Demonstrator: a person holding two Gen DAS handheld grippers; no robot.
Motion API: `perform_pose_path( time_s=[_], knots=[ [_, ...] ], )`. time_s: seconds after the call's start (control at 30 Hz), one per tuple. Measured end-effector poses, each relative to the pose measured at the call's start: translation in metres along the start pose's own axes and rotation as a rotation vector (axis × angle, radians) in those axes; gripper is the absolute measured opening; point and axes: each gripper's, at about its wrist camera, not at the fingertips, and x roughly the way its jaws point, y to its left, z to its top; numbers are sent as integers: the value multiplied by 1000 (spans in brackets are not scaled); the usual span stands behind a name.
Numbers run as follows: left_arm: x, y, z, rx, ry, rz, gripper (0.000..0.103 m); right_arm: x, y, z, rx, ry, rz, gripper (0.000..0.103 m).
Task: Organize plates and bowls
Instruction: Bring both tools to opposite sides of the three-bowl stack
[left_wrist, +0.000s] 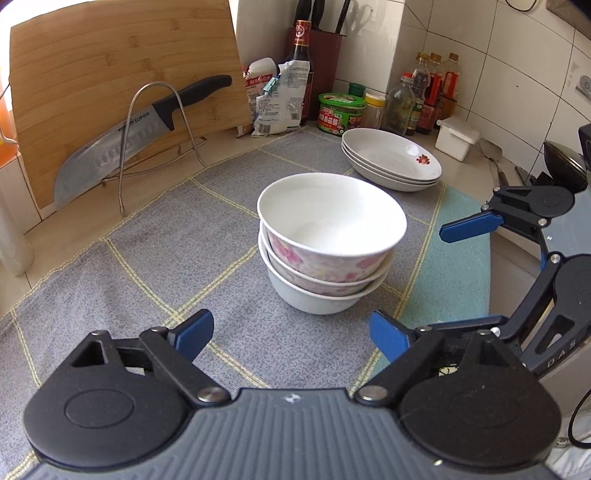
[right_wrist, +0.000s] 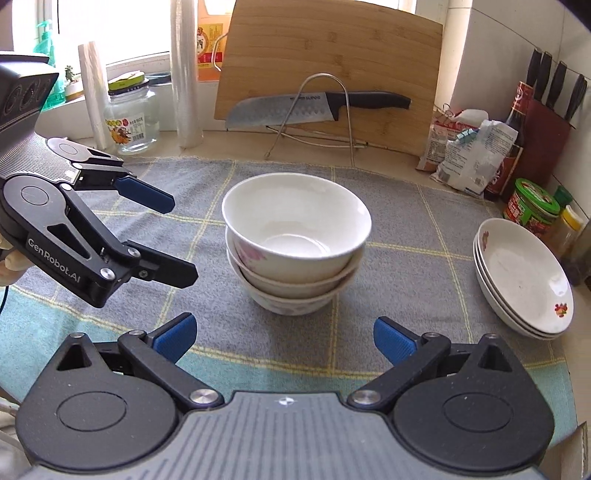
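The lowest bowl in the stack of three bowls (left_wrist: 328, 243) is mostly hidden by the two nested in it, and the plates under the top of the stack of plates (left_wrist: 393, 158) show only as rims, so their pattern cannot be made out. The bowls, white inside with pink flowers outside, stand mid-way on the grey checked cloth (left_wrist: 147, 266) on the bench, the white plates with a red flower lying at 1 o'clock of them in the left wrist view. The left gripper (left_wrist: 291, 332) and right gripper (right_wrist: 282, 338) both gape empty, short of the bowls.
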Motion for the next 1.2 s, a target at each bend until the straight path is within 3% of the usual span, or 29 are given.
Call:
perform_pose_path(
  time_s=[0.33,0.7,0.83,1.0,1.2],
  knots=[
    [38,-21,-6,-59,82,102,91,40,-50,-7,-70,75,55,103],
    [74,-56,-1,-205,134,265,92,81,-90,-1,-292,113,284,103],
    [80,-61,0,-234,164,337,103,84,-91,0,-350,111,334,103],
    [80,-59,2,-264,172,352,103,84,-91,0,-371,106,348,103],
    [79,-57,-1,-216,133,326,103,84,-95,-2,-378,98,356,103]
  ],
)
